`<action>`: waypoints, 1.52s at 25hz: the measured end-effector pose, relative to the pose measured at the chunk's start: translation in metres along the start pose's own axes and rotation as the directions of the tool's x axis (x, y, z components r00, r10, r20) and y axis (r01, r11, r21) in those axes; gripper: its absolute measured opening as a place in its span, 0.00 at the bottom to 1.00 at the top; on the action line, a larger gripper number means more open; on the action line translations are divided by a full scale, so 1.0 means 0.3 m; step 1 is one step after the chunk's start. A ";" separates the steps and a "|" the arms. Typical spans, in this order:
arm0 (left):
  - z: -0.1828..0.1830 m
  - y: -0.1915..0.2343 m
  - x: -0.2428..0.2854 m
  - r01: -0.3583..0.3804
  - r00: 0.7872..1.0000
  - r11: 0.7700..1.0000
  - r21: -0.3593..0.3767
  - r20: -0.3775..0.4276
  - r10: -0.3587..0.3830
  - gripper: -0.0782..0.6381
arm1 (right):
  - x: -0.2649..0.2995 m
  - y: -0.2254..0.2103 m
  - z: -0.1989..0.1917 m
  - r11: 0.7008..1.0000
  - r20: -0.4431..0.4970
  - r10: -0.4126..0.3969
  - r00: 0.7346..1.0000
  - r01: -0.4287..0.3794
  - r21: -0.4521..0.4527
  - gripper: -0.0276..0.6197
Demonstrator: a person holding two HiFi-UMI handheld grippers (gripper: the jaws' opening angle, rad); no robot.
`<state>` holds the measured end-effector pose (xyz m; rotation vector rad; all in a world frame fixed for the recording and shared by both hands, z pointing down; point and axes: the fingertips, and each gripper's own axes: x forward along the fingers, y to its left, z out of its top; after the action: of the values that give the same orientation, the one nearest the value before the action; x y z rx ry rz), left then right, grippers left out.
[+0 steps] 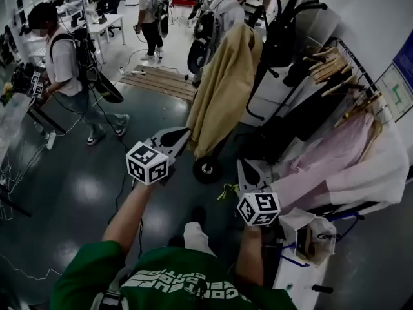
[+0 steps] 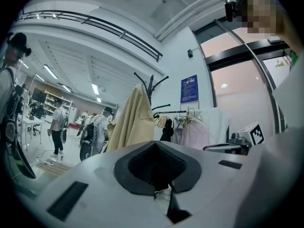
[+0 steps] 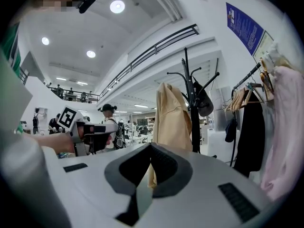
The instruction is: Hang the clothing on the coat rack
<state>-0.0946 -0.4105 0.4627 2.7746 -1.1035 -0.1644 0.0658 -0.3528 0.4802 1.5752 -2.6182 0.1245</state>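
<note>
- Both claws are closed and empty: left claw (image 1: 184,133) beside right claw (image 1: 245,166), near the person (image 1: 187,283).
- One tan coat (image 1: 222,89) hangs on the black coat rack (image 1: 284,28) — far beyond them, untouched.

Coat (image 1: 222,89) is showing plain tan-beige; coat rack (image 3: 194,122) is reading black. Beside it, pink garment (image 1: 329,157), white garment (image 1: 381,173) and black garment (image 1: 310,118) are hanging off pale-wood hangers (image 1: 329,63). Left gripper (image 1: 186,133) and right gripper (image 1: 244,164) are showing light grey shells with black pads, their cubes (image 1: 148,163) carrying black-on-white square markers. Person's top (image 1: 187,270) is showing green with white lettering. Floor (image 1: 77,192) is looking dark glossy grey. Wall poster (image 2: 189,88) is showing blue.
</note>
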 end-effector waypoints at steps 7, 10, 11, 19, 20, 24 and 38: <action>-0.047 -0.074 -0.065 0.008 1.000 1.000 -0.004 0.001 -0.008 0.12 | -0.098 0.044 -0.055 1.000 -0.020 -0.006 1.000 0.006 -0.003 0.05; -0.064 -0.104 -0.089 0.014 1.000 1.000 -0.009 0.000 -0.014 0.12 | -0.131 0.056 -0.067 1.000 -0.024 -0.008 1.000 0.008 -0.005 0.05; -0.066 -0.109 -0.091 0.014 1.000 1.000 -0.008 0.000 -0.014 0.12 | -0.135 0.056 -0.067 1.000 -0.023 -0.007 1.000 0.007 -0.008 0.05; -0.058 -0.135 -0.133 0.018 1.000 1.000 0.001 0.006 -0.018 0.12 | -0.154 0.091 -0.056 1.000 -0.018 0.013 1.000 -0.014 -0.027 0.05; -0.056 -0.138 -0.135 0.017 1.000 1.000 0.003 0.007 -0.017 0.12 | -0.156 0.090 -0.054 0.999 -0.016 0.015 1.000 -0.015 -0.028 0.05; -0.059 -0.144 -0.139 0.011 1.000 1.000 0.002 0.004 -0.011 0.12 | -0.161 0.087 -0.051 0.999 -0.014 0.025 1.000 -0.026 -0.029 0.05; -0.056 -0.133 -0.189 -0.007 1.000 1.000 0.006 0.011 0.007 0.12 | -0.160 0.130 -0.057 0.999 -0.012 0.031 0.999 -0.032 -0.030 0.06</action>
<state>-0.1060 -0.3411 0.4747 2.7779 -1.1183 -0.1766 0.0541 -0.2905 0.4907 1.5199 -2.6244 0.0951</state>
